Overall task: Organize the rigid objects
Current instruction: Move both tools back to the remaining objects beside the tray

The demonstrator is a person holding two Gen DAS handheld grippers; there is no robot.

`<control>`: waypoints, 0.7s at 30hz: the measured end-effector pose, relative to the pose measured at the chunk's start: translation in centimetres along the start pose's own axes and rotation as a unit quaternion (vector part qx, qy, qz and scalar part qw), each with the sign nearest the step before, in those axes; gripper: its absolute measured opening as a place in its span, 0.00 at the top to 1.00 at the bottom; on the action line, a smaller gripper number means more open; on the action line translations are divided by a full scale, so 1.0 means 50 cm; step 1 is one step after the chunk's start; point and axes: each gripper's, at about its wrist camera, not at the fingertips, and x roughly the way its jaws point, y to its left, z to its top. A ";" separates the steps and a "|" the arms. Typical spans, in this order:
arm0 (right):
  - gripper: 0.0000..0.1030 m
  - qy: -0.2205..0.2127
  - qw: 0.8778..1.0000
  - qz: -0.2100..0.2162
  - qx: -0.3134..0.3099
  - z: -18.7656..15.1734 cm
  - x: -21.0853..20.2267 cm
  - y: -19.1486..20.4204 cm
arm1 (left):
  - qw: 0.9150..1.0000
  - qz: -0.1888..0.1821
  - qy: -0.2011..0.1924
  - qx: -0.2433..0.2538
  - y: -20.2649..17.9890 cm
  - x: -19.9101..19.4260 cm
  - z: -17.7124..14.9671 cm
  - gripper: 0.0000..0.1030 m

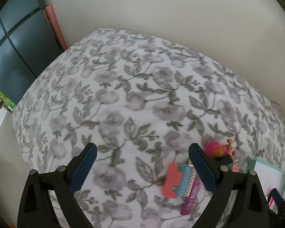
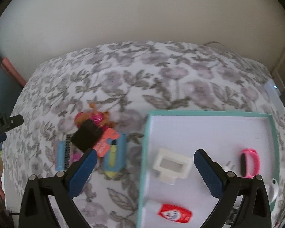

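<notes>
Both grippers hung over the floral bed with fingers spread wide and empty: the left gripper above bare cover, the right gripper above the teal-rimmed box. Inside the box lay a white frame, a pink band and a red packet. Left of it sat a heap of small toys.
</notes>
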 end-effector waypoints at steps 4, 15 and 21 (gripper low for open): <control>0.00 0.009 1.000 0.014 -0.004 -0.006 0.020 0.026 | 1.000 -0.004 0.011 -0.017 0.026 0.017 0.001 0.06; 0.00 0.041 0.999 0.012 -0.031 -0.026 0.077 0.076 | 0.994 -0.071 0.086 0.008 -0.022 0.107 -0.030 0.06; 0.00 0.051 0.998 0.004 -0.034 -0.032 0.095 0.079 | 0.988 -0.083 0.128 0.020 -0.049 0.149 -0.054 0.06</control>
